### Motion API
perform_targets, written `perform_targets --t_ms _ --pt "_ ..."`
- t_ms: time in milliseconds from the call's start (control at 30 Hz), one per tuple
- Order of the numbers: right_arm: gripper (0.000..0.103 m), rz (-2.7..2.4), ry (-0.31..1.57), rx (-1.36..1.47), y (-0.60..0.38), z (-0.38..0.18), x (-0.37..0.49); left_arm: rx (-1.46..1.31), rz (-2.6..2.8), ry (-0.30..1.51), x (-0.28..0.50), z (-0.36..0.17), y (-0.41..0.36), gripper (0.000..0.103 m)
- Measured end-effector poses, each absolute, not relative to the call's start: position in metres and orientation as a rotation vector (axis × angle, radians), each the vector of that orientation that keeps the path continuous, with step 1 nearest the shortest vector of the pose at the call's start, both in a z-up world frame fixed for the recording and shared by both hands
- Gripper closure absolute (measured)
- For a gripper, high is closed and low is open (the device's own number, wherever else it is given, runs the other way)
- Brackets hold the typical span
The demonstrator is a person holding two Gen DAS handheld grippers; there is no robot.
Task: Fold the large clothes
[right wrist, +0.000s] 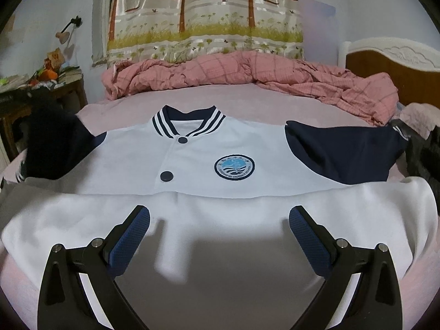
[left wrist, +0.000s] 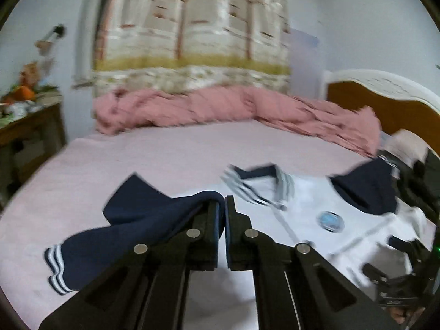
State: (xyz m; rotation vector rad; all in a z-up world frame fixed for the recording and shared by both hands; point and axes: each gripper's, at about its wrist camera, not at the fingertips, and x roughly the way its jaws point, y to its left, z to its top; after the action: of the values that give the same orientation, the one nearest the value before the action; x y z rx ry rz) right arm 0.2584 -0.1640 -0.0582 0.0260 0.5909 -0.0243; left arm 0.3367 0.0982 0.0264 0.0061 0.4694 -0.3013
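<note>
A white varsity jacket (right wrist: 220, 148) with navy sleeves, a striped collar and a round blue badge (right wrist: 234, 167) lies face up on the bed, its bottom part folded up over the front (right wrist: 220, 220). My left gripper (left wrist: 224, 203) is shut on the jacket's left navy sleeve (left wrist: 132, 220) and holds it lifted; its striped cuff (left wrist: 56, 269) hangs at the left. The jacket body (left wrist: 310, 200) shows to the right there. My right gripper (right wrist: 220, 217) is open and empty, over the folded white hem. The right navy sleeve (right wrist: 343, 151) lies flat.
The bed has a pink sheet (right wrist: 247, 96), with a crumpled pink checked quilt (right wrist: 247, 71) along the far side. A wooden headboard (right wrist: 398, 68) is at the right. A cluttered side table (right wrist: 41, 88) stands at the left. A curtain (right wrist: 203, 13) hangs behind.
</note>
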Motion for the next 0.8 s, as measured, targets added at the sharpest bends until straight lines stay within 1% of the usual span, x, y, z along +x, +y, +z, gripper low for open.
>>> perform_targets --t_ms 133,200,233,267,300,333,367,400,467,533,700,800 --pt "0.001 -0.020 0.592 0.037 -0.165 -0.059 0.258 0.048 -0.332 0.576 0.339 -0.013 0.065 0.099" --pt "0.001 -0.016 0.594 0.036 -0.165 -0.059 0.257 0.028 -0.303 0.651 0.340 -0.035 0.068 0.089" --pt "0.001 -0.011 0.593 0.036 -0.166 -0.059 0.256 0.028 -0.275 0.672 0.335 -0.043 0.073 0.078" --pt "0.001 -0.009 0.592 0.039 -0.166 -0.059 0.256 0.043 -0.227 0.673 0.325 -0.045 0.080 0.074" --pt "0.001 -0.007 0.590 0.042 -0.167 -0.059 0.255 0.061 -0.201 0.640 0.312 -0.045 0.086 0.062" --pt "0.001 -0.005 0.587 0.049 -0.169 -0.059 0.254 0.071 -0.185 0.566 0.291 -0.040 0.097 0.045" --pt "0.001 -0.002 0.585 0.053 -0.169 -0.059 0.254 0.068 -0.160 0.512 0.276 -0.036 0.108 0.037" --pt "0.001 0.001 0.581 0.057 -0.170 -0.059 0.253 0.058 -0.111 0.475 0.264 -0.031 0.122 0.032" --pt "0.001 0.008 0.576 0.058 -0.169 -0.058 0.252 0.008 -0.018 0.452 0.257 -0.023 0.157 0.030" --pt "0.001 0.010 0.572 0.052 -0.167 -0.057 0.251 -0.051 0.065 0.478 0.267 -0.021 0.193 0.025" --pt "0.001 0.010 0.570 0.053 -0.166 -0.057 0.251 -0.304 0.171 0.631 0.313 -0.046 0.284 0.025" --pt "0.001 0.010 0.569 0.072 -0.167 -0.056 0.249 -0.341 0.191 0.712 0.332 -0.074 0.306 0.027"
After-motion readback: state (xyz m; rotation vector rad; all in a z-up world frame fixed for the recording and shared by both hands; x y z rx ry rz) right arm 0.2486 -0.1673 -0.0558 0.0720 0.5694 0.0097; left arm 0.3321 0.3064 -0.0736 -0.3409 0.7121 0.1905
